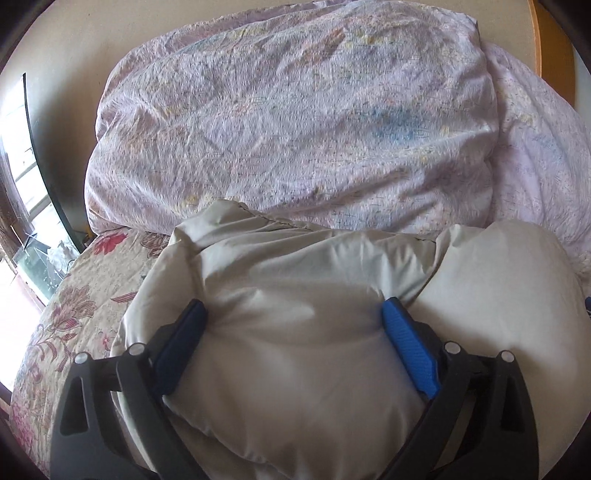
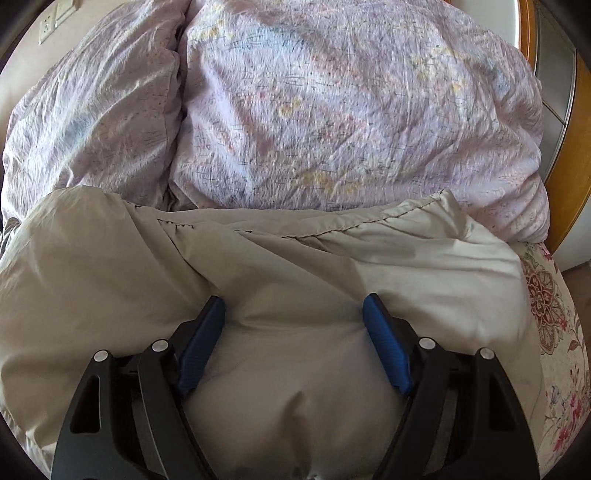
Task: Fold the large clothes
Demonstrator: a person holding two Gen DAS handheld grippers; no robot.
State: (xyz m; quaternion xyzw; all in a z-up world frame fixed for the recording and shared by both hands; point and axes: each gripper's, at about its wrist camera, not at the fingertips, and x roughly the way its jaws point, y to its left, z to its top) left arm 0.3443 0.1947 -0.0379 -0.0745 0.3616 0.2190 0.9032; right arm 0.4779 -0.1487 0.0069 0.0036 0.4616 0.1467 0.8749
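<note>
Where the bed's flowered sheet (image 1: 74, 314) shows at the edges, the coat (image 1: 295, 266) lies on top of it, a pale, puffy, grey-beige bundle just in front of a big lilac duvet (image 1: 295, 110) and touching it along its far edge. A stitched hem (image 1: 273, 219) runs across that far edge. On the left side of the left wrist view there is a bright window (image 1: 22, 184); at the top right is a strip of orange wood (image 1: 554, 55).

The left tongs (image 1: 295, 306) point down into the coat with the jaws very wide. A fat bulge of padding fills the whole gap and touches both blue pads (image 1: 410, 354), and creases run out from the tips, but I cannot tell whether the pads squeeze it or the padding only swells against them.

From the right wrist view, the coat (image 2: 258, 258) spreads across the whole width, with the duvet (image 2: 332, 110) heaped behind it, the sheet (image 2: 554, 332) at the right and a wall socket (image 2: 46, 22) at the top left. The right tongs (image 2: 294, 300) are set less wide and grip the coat: the pads (image 2: 388, 350) dent the cloth at both sides, a rounded lump of padding stands up between them, and folds pull away from each tip
</note>
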